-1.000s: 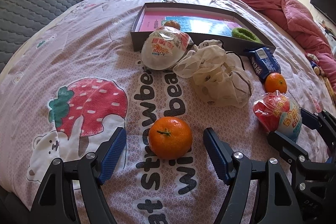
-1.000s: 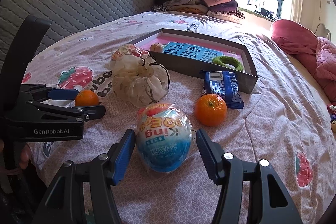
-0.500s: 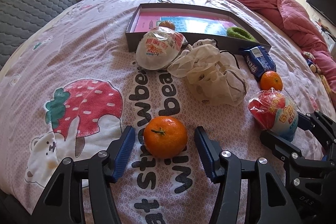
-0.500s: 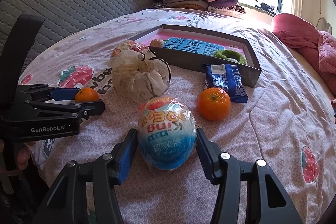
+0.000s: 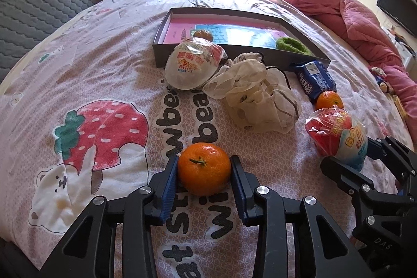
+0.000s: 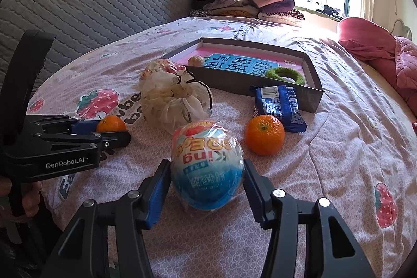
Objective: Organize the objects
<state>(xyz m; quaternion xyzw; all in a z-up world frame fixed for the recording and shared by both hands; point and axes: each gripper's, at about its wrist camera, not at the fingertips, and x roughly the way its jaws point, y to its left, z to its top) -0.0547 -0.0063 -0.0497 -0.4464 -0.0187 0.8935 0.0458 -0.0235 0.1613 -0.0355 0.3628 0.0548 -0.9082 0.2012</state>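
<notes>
On a bed (image 5: 86, 64) spread with a strawberry-print cover, we see the left gripper (image 5: 204, 173) with its jaws clamped on a small orange (image 5: 204, 168), both blue pads touching the fruit's sides. Our right gripper (image 6: 207, 173) has its jaws pressed against a plastic-wrapped toy egg (image 6: 207, 163) that rests on the cover. A second orange (image 6: 264, 134) lies just beside that egg, touching a blue snack packet (image 6: 280, 106). Farther back, a crumpled mesh bag (image 5: 256, 100) sits beside another wrapped egg (image 5: 192, 64), which leans against the wall of a shallow dark tray (image 5: 234, 56) holding a green hair tie (image 5: 292, 44) and a book (image 5: 234, 34).
</notes>
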